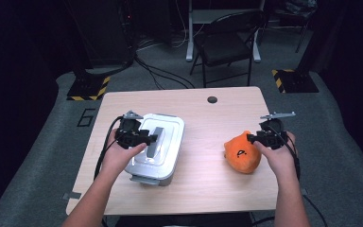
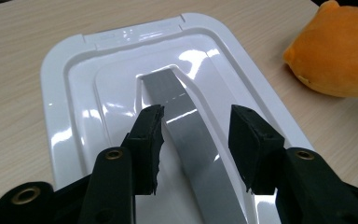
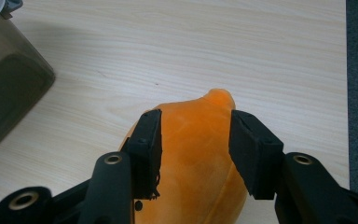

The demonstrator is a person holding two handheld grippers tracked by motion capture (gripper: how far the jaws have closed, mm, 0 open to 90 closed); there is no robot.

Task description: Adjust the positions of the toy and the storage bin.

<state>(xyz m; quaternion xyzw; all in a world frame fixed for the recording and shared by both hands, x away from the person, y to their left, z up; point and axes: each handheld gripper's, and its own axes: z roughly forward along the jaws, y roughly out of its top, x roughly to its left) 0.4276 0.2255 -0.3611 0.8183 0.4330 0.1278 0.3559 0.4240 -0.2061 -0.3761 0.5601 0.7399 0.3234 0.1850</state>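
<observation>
A clear storage box with a white lid point(image 1: 163, 137) and a grey handle point(image 1: 155, 141) sits on the left half of the wooden table point(image 1: 203, 109). My left gripper point(image 1: 152, 138) is open over the lid point(image 2: 88, 93), its jaws standing either side of the grey handle point(image 2: 186, 126) without touching it. An orange plush toy point(image 1: 242, 152) lies on the right side, also at the left gripper view's far right as the plush point(image 2: 335, 51). My right gripper point(image 1: 251, 138) is open above the plush point(image 3: 196, 154), its fingers point(image 3: 254, 144) straddling the toy's top.
The box's dark translucent wall point(image 3: 9, 88) shows at the upper left of the right gripper view. A round cable hole point(image 1: 212, 100) is near the table's far edge. A folding chair point(image 1: 227, 45) and stand bases with hazard stripes point(image 1: 89, 87) are on the floor beyond.
</observation>
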